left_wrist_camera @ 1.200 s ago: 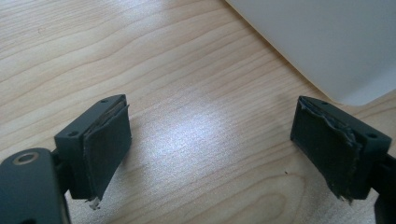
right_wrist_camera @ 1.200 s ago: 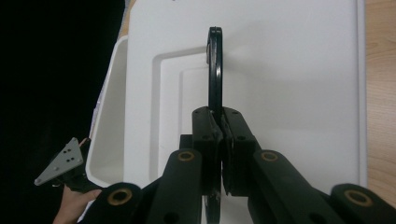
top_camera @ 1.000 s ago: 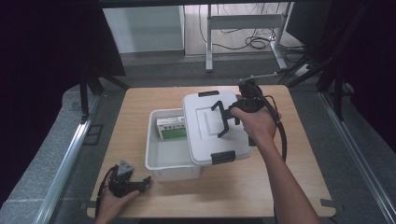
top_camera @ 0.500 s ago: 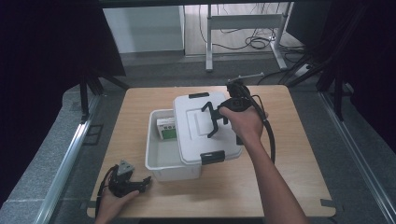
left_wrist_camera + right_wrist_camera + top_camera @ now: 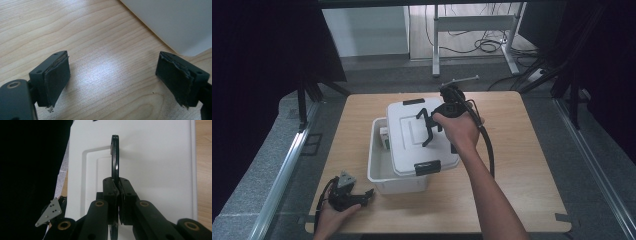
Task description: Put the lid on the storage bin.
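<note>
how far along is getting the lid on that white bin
Partly there. The right gripper is shut on the lid's black handle and holds the lid over the bin, offset right, with the left side uncovered. Left: lining it up, lowering, and latching. The left gripper rests open on the table.

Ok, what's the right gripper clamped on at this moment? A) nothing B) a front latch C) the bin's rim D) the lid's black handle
D: the right gripper has its jaws pressed shut on the black handle of the white lid.

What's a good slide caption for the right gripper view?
Right gripper clamps the black handle of the white lid.
</note>
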`<state>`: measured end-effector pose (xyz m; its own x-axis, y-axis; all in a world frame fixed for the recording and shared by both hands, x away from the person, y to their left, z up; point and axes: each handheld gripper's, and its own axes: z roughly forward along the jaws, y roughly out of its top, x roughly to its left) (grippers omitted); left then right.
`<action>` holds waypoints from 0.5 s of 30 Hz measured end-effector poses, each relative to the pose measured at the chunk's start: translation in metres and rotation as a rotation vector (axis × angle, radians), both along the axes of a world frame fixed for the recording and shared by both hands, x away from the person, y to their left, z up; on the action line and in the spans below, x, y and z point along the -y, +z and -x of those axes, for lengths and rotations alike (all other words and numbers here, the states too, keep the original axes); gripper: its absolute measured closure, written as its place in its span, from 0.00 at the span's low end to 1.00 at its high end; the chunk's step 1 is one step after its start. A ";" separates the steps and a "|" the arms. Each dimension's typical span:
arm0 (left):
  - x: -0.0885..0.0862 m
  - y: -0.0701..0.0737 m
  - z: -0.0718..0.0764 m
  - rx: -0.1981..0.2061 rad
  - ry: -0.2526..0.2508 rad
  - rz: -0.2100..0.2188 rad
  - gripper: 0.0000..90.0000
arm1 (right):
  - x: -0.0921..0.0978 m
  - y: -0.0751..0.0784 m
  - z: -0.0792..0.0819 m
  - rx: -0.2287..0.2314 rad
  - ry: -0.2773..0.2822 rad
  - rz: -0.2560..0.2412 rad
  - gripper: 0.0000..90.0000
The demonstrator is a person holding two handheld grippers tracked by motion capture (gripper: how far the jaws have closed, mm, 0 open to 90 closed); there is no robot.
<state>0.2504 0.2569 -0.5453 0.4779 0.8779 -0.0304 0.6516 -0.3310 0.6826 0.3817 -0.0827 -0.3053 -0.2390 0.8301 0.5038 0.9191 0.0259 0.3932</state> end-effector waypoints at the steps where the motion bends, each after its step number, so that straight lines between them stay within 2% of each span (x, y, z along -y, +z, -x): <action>1: 0.000 0.000 0.000 0.000 0.000 0.000 0.13 | -0.003 0.000 0.000 -0.003 0.000 -0.001 0.95; 15: 0.000 0.000 0.000 0.000 0.000 0.000 0.13 | -0.026 -0.004 -0.003 -0.027 -0.004 0.012 0.95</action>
<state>0.2504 0.2568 -0.5453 0.4779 0.8779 -0.0302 0.6516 -0.3312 0.6824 0.3846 -0.0571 -0.3091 -0.2218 0.8371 0.5001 0.9296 0.0267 0.3675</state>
